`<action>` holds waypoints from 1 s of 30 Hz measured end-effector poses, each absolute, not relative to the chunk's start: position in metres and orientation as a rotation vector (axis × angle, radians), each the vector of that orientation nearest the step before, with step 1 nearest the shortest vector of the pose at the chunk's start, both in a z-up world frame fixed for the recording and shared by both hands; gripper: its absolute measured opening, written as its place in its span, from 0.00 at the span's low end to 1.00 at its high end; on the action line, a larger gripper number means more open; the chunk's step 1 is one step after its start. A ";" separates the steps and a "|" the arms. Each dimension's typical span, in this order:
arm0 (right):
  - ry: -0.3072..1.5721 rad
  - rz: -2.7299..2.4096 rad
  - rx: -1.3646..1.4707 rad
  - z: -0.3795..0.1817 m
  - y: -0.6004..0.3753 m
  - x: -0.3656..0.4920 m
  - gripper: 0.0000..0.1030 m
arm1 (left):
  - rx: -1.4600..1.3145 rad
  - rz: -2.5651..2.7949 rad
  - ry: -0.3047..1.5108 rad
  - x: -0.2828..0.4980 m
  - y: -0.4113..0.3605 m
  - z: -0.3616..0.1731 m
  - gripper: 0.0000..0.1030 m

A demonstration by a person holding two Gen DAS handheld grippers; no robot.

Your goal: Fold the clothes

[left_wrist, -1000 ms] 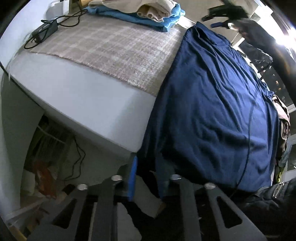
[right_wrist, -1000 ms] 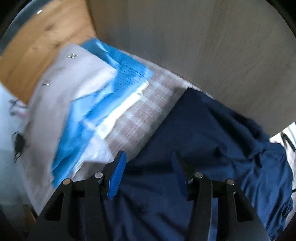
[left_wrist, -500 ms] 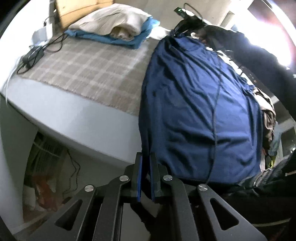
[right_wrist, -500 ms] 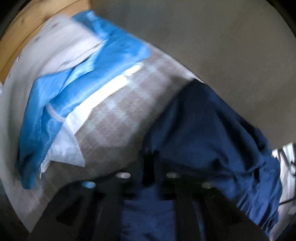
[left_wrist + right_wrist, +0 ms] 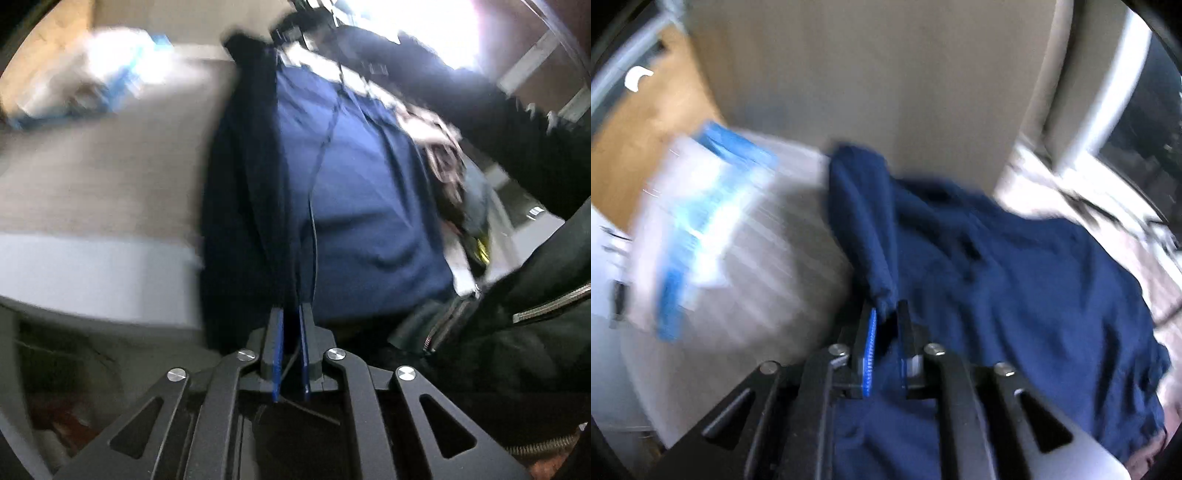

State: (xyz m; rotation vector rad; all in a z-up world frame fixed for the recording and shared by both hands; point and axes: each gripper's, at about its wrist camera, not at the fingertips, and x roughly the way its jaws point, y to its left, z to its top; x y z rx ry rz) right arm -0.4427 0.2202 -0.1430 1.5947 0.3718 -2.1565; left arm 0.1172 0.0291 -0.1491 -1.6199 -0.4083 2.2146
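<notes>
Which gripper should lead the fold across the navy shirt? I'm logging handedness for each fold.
Probably left: the left gripper is shut on the navy shirt edge, while the right gripper jaws are opening around their fold.

Black linkage tongs (blue pads, silver screws), black zippered jacket sleeve
</notes>
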 end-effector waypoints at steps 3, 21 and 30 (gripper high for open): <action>0.279 -2.216 1.630 -0.142 0.250 -0.436 0.20 | -1.670 2.176 -0.328 0.131 0.041 -0.155 0.07; 0.151 -1.976 1.419 -0.044 0.358 -0.221 0.38 | -1.648 2.274 -0.555 0.114 -0.043 -0.203 0.29; 0.092 -1.933 1.519 -0.126 0.355 -0.213 0.38 | -1.657 2.235 -0.527 0.103 -0.030 -0.211 0.07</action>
